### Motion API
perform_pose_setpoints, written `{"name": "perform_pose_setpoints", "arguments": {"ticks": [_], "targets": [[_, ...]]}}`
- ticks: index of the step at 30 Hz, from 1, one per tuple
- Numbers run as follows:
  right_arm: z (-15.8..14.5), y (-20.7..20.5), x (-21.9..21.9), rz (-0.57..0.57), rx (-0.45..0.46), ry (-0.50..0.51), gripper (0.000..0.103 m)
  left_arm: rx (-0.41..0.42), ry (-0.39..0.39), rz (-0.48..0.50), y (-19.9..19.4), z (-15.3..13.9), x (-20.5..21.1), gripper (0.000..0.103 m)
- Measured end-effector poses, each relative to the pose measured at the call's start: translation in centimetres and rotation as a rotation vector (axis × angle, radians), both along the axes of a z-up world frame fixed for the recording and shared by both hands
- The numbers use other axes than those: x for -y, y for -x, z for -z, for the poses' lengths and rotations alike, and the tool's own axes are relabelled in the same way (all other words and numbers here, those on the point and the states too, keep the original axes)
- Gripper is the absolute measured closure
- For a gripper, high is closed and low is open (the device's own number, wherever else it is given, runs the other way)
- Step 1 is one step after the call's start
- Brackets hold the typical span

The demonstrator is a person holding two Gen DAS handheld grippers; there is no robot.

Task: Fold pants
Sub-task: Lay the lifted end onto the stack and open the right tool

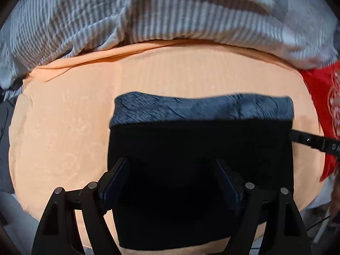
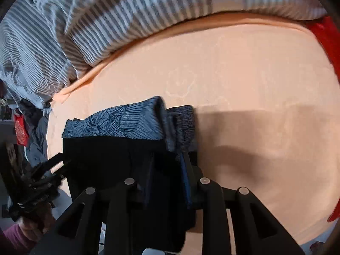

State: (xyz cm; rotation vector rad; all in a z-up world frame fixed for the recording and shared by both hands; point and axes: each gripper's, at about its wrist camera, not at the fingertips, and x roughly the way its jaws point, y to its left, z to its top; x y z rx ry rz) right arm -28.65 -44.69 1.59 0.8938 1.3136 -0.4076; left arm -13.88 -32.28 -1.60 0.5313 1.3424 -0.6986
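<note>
Two grippers over one folded bundle. The pants (image 1: 201, 148) lie as a compact dark rectangle on the peach sheet (image 1: 63, 127), with a grey leaf-patterned band along the far edge; a striped duvet (image 1: 127, 17) is bunched beyond and a red cloth (image 1: 318, 97) sits at the right border.

Left gripper (image 1: 172, 170): jaws stand well apart, hovering straight above the near-left part of the bundle. No fabric is between the pads; the dark cloth is below them, not pinched.

Right gripper (image 2: 167, 170): jaws drawn close, clamped on the right-hand edge of the pants (image 2: 119, 159); layers of dark and blue cloth run between the fingers. The grey band (image 2: 114, 125) curls up just ahead of the tips, so that side looks lifted off the sheet.

Judged step: finishing or tidying the last fold. To do it well:
- keep the right grip on all layers together, so none slips out and the stack stays square;
- lower that edge flat before letting go;
- bring the left gripper down on the opposite edge to hold the bundle in place, or to match corners.

Risk: the curled band may end up creased underneath.
</note>
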Motion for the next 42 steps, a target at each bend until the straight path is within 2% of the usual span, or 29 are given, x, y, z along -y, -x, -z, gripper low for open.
{"name": "perform_pose_setpoints", "arguments": {"ticks": [3,7,10,15,16,22,24,34,39,42], "targets": [[-1.4,1.1,-1.0,-0.012,0.005,-0.002,0.075,-0.008,-0.051,0.011,1.0,1.2,0.2,0.021],[-2.1,1.3,-4.0,-0.073,0.014,0.002,0.075,0.021,-0.071,0.007,1.5,2.6,0.2,0.021],[-0.4,1.4,-6.1,-0.130,-0.036,-0.001,0.072,0.036,-0.068,0.016,2.1,3.2,0.5,0.011],[0.7,1.7,-6.0,-0.114,-0.014,-0.004,0.066,0.070,-0.066,0.001,2.6,3.3,0.5,0.010],[0.8,1.8,-5.9,-0.116,-0.015,-0.005,0.060,0.070,-0.065,0.000,2.7,3.3,0.5,0.010],[0.5,1.9,-5.7,-0.093,-0.031,-0.010,0.059,0.052,-0.068,0.010,2.5,3.2,0.4,0.009],[0.5,2.0,-6.1,-0.079,-0.037,-0.001,0.057,0.049,-0.070,0.019,2.5,3.3,0.5,0.000],[-0.4,2.2,-7.4,-0.014,-0.074,0.055,0.051,0.021,-0.064,0.043,2.3,3.7,0.4,0.000],[-1.9,3.6,-8.8,0.006,-0.102,0.060,0.040,-0.022,-0.049,0.073,1.6,3.9,0.3,0.000],[-2.9,4.6,-9.7,0.032,-0.109,0.049,0.028,-0.001,-0.059,0.124,2.3,3.1,0.0,0.000]]}}
